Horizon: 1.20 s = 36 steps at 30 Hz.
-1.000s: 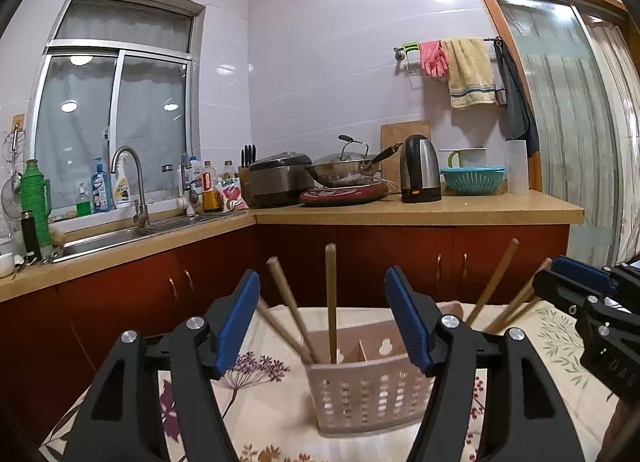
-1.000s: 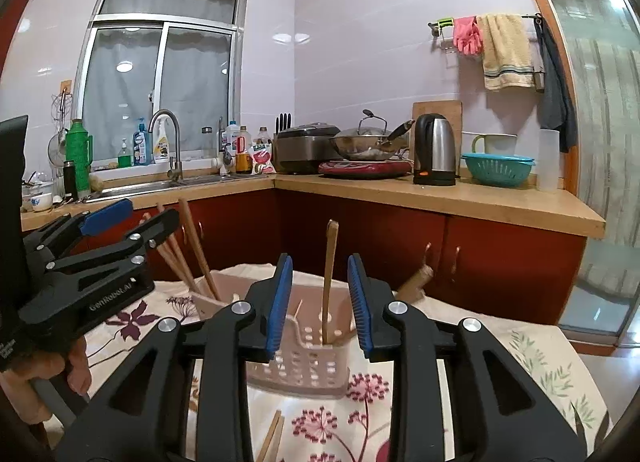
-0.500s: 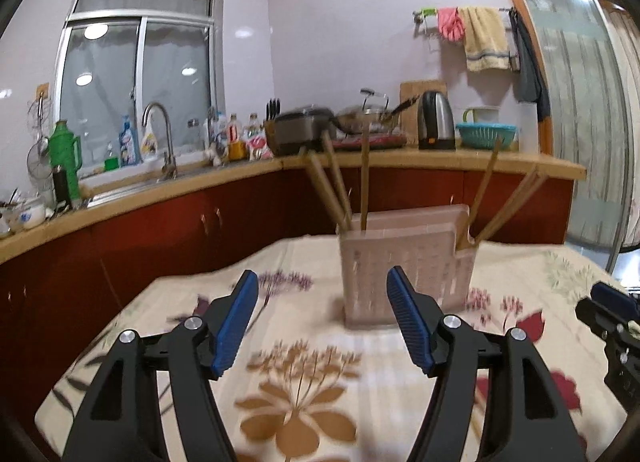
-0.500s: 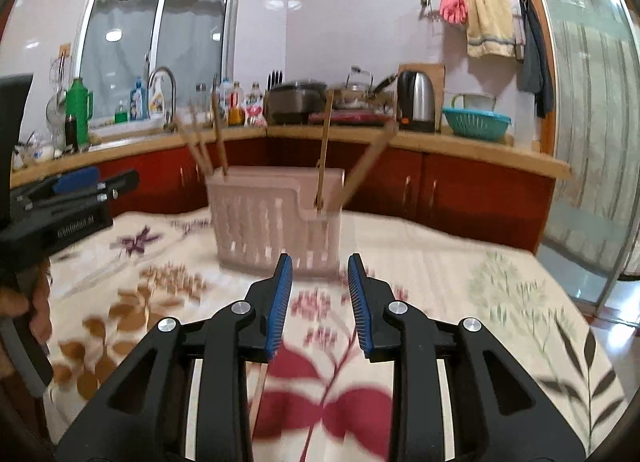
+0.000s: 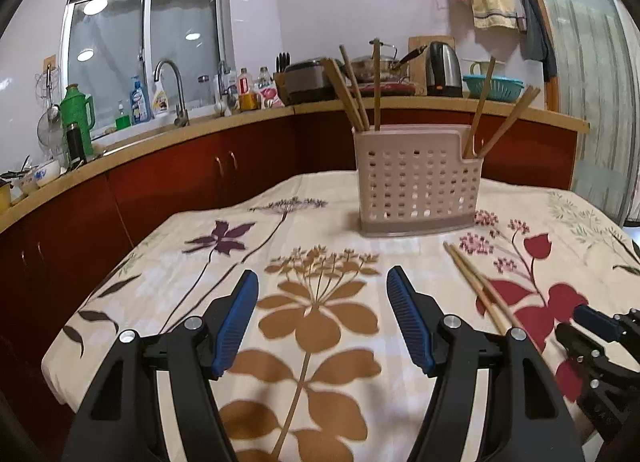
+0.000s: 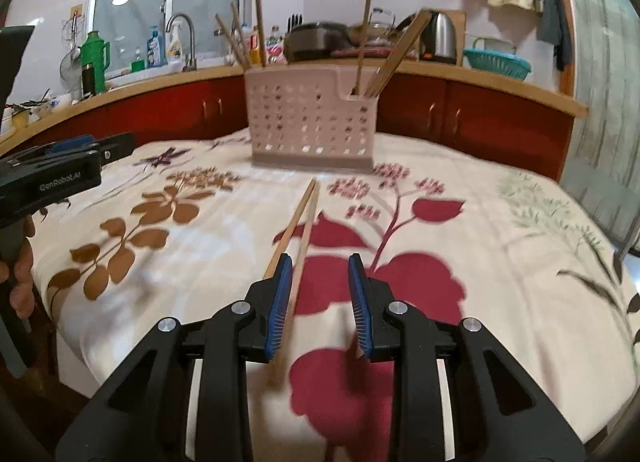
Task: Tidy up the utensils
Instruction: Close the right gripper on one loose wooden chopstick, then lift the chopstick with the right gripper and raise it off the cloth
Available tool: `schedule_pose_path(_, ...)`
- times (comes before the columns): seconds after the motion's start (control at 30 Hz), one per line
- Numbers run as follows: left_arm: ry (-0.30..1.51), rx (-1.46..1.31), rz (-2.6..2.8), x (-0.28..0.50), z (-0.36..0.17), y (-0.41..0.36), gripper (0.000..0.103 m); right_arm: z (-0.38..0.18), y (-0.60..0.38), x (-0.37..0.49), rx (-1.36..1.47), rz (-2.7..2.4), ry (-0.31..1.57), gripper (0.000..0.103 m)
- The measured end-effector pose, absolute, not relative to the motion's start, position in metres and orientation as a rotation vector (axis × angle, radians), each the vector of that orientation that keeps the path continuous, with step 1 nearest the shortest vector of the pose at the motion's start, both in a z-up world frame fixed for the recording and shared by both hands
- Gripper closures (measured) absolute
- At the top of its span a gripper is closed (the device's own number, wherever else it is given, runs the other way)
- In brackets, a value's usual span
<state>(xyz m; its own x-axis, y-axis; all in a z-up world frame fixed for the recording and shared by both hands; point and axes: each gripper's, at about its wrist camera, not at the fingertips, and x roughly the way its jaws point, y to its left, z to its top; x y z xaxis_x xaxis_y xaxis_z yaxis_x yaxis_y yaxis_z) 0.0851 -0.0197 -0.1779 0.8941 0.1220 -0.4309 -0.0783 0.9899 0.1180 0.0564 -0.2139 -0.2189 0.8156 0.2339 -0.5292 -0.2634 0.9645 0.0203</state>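
Note:
A pink perforated utensil holder (image 5: pixel 418 178) stands on the floral tablecloth (image 5: pixel 320 302) and holds several wooden chopsticks upright. It also shows in the right wrist view (image 6: pixel 310 118). A loose pair of chopsticks (image 6: pixel 298 226) lies flat on the cloth in front of it, also seen in the left wrist view (image 5: pixel 478 288). My right gripper (image 6: pixel 316 294) is open and empty, low over the near end of that pair. My left gripper (image 5: pixel 322 318) is open wide and empty over the cloth, left of the pair.
Behind the table runs a red-fronted kitchen counter (image 5: pixel 200 134) with a sink tap (image 5: pixel 172 90), bottles, a rice cooker, a wok and a kettle (image 5: pixel 442 70). A glass door (image 5: pixel 596 82) is at the right. The table's near edge is close below both grippers.
Both grippers have pulled back and down from the holder toward the near side of the table. The loose pair of chopsticks has come into view under the right gripper.

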Motion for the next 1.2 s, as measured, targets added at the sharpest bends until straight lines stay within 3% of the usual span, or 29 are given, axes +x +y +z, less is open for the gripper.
schedule_pose_path(0.17, 0.485, 0.082, 0.105, 0.081, -0.185, -0.016, 0.038, -0.236, -0.204, 0.060, -0.088, 0.284, 0.629, 0.075)
schedule_pose_path(0.27, 0.491, 0.082, 0.098, 0.079, -0.186, -0.017, 0.038, -0.240, -0.203, 0.059, -0.109, 0.275, 0.636, 0.084)
schedule_pose_path(0.33, 0.494, 0.083, 0.091, 0.079, -0.187, -0.020, 0.038, -0.240, -0.206, 0.060, -0.115, 0.264, 0.641, 0.096)
schedule_pose_path(1.2, 0.646, 0.121, -0.104, 0.088, -0.224, -0.133, 0.038, -0.241, -0.306, 0.051, 0.016, 0.127, 0.627, 0.097)
